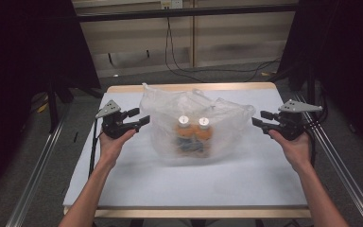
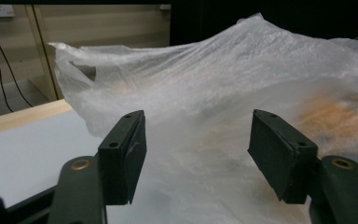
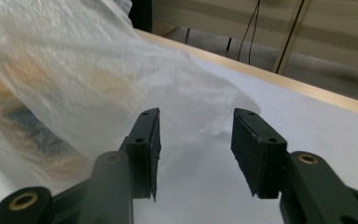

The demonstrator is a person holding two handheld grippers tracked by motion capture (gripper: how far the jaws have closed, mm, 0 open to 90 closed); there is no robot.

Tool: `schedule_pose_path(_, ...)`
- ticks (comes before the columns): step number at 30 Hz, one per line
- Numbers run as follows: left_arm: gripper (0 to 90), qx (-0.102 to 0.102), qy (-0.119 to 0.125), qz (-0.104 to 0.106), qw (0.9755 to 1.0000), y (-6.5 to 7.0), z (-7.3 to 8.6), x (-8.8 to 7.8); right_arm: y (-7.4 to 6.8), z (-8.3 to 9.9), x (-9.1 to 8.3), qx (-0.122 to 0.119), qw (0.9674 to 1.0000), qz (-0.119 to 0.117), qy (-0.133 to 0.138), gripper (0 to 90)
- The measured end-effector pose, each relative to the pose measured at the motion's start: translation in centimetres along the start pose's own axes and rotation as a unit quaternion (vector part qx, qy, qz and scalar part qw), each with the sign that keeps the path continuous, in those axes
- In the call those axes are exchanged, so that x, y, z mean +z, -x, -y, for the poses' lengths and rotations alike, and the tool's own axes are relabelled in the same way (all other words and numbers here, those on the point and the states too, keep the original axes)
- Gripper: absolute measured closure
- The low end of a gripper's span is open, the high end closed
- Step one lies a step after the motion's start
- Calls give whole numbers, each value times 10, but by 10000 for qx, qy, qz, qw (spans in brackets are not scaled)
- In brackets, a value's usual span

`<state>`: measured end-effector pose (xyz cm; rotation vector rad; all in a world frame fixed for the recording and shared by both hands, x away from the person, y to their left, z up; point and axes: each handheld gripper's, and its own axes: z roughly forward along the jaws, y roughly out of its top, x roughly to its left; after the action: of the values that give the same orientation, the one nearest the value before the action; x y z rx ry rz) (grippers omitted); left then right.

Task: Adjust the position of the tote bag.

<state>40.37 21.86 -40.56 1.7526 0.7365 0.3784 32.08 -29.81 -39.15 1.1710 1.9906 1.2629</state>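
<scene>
Now both hands flank the crinkled translucent plastic bag (image 1: 196,125) mid-table, two white-capped orange bottles (image 1: 194,135) upright inside. Left gripper (image 1: 142,121) and right gripper (image 1: 257,122) point level at its sides, jaws apart, gripping nothing. Looks like the approach step; next, each must pinch a bag edge.

One plastic bag (image 1: 196,125); two bottles (image 1: 194,135) inside; two grippers; one table (image 1: 179,184).
</scene>
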Motion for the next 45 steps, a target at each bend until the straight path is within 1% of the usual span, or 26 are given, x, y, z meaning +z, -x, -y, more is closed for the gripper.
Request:
schedule_pose_path(2,346,110,-60,-21,9999,-2,-4,2,3,-6,0,-19,10000,93,9,538)
schedule_pose_path(5,323,203,-104,-55,9997,-7,-9,8,9,-16,4,74,9999,76,57,556)
schedule_pose_path(6,319,242,-93,18,9997,-9,-9,10,10,-18,6,52,10000,33,-3,551)
schedule_pose_path(7,308,225,-217,-20,9995,-12,-9,12,11,-20,9,19,10000,-22,-54,537)
schedule_pose_path(8,262,129,-196,105,9997,-14,-8,14,10,-20,13,-78,9999,4,-149,487)
schedule_pose_path(10,238,105,-206,151,9996,-15,-7,15,10,-20,15,-100,9998,-58,-187,463)
schedule_pose_path(11,202,93,-257,123,9996,-16,-5,18,10,-16,19,-112,9996,-129,-217,390)
schedule_pose_path(13,187,82,-266,183,9994,-16,-3,21,11,-14,21,-67,9996,-147,-217,373)
schedule_pose_path(14,178,128,-364,170,9991,-15,0,26,13,-9,26,-3,9994,-189,-273,337)
schedule_pose_path(19,160,153,-606,151,9979,-15,9,39,12,-4,37,34,9987,-359,-347,330)
schedule_pose_path(20,158,126,-608,167,9979,-16,11,41,11,-3,39,23,9986,-398,-355,345)
schedule_pose_path(23,155,10,-653,234,9976,-17,18,49,10,-2,44,49,9980,-542,-318,475)
schedule_pose_path(26,143,131,-738,103,9971,-16,22,55,7,-1,46,88,9980,-538,-319,620)
schedule_pose_path(27,139,90,-704,73,9974,-17,23,57,7,0,47,105,9978,-583,-310,656)
schedule_pose_path(29,123,-123,-699,134,9974,-22,26,60,6,1,48,143,9975,-614,-304,737)
schedule_pose_path(31,123,-193,-740,205,9969,-24,29,63,5,1,49,185,9972,-678,-247,793)
schedule_pose_path(32,123,-175,-764,166,9968,-23,30,65,4,1,49,197,9972,-690,-230,818)
schedule_pose_path(34,128,-194,-712,231,9970,-23,30,66,4,1,51,203,9972,-677,-242,859)
schedule_pose_path(36,185,-215,-631,387,9970,-22,30,66,4,1,50,215,9973,-670,-210,882)
schedule_pose_path(37,313,-77,-621,319,9975,-19,28,64,4,1,49,218,9974,-658,-185,889)
schedule_pose_path(39,493,-98,-552,377,9977,-18,27,62,4,0,48,208,9975,-655,-163,890)
schedule_pose_path(40,553,-120,-510,413,9978,-17,27,60,4,0,47,216,9974,-666,-141,891)
schedule_pose_path(41,553,-152,-472,446,9978,-16,26,59,4,0,47,228,9975,-659,-125,891)
schedule_pose_path(42,624,-86,-509,394,9979,-15,26,59,3,0,47,234,9974,-672,-109,891)
schedule_pose_path(44,643,37,-532,382,9978,-11,22,56,1,0,48,210,9973,-685,-158,891)
schedule_pose_path(45,682,37,-532,382,9978,-11,22,56,1,0,48,210,9973,-685,-158,891)
